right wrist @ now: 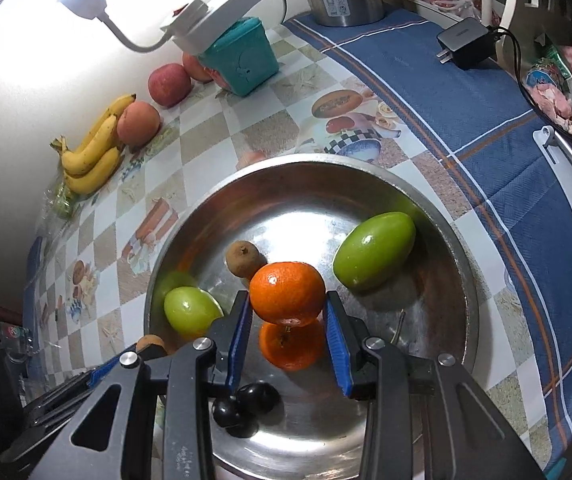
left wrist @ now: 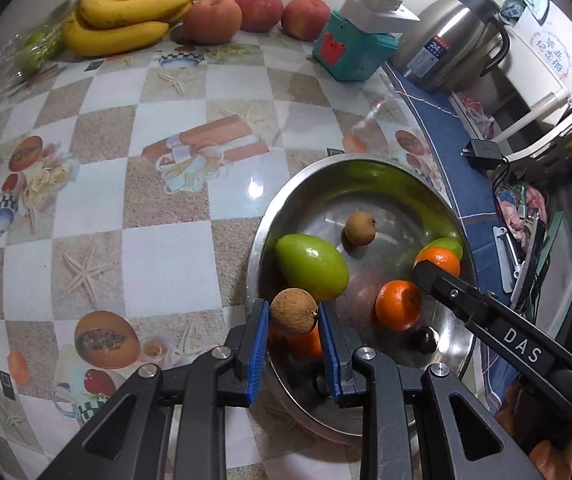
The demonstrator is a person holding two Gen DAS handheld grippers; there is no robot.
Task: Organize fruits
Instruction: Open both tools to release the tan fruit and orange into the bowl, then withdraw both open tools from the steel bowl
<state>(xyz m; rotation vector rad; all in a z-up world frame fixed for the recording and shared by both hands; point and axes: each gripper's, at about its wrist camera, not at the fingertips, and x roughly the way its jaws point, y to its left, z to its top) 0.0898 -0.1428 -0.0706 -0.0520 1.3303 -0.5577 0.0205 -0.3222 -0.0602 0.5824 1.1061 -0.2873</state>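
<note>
Fruit is clamped in both grippers over the steel bowl (right wrist: pixel 438 204): left gripper (left wrist: pixel 293 316) pinches a small brown fruit (left wrist: pixel 294 312), right gripper (right wrist: pixel 288 308) an orange (right wrist: pixel 287 294). Round skins could slip from the fingers and knock loose fruit over the rim onto the desk (left wrist: pixel 166 220).

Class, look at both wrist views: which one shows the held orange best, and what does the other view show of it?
The right wrist view: the orange sits centred and unobstructed between the right gripper's blue fingers. The left wrist view shows it small, partly hidden behind a black finger.
</note>
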